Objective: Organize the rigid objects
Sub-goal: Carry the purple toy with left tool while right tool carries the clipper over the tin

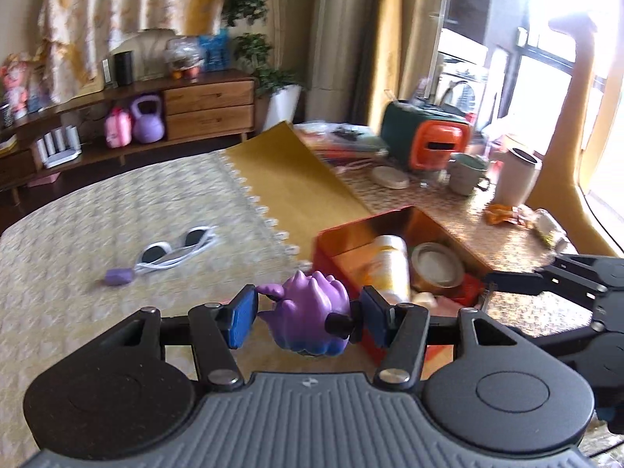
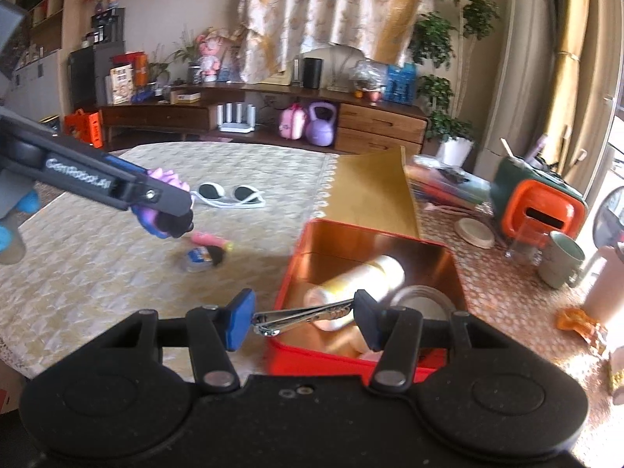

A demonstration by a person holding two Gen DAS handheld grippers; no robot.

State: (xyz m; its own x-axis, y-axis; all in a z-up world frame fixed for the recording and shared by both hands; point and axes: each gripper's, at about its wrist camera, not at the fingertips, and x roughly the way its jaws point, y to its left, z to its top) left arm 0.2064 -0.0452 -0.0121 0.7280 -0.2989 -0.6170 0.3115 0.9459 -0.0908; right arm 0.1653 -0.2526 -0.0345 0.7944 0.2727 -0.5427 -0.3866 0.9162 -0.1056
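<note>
My left gripper is shut on a purple spiky toy figure and holds it above the table, just left of the open red tin box. My right gripper is shut on silver nail clippers, held over the near left edge of the red tin box. The box holds a pale yellow bottle and a round metal tin. The left gripper with the toy also shows at left in the right wrist view.
White sunglasses and a small purple case lie on the patterned tablecloth. A pink item and a small dark object lie left of the box. A mug, orange-green appliance and white cup stand right.
</note>
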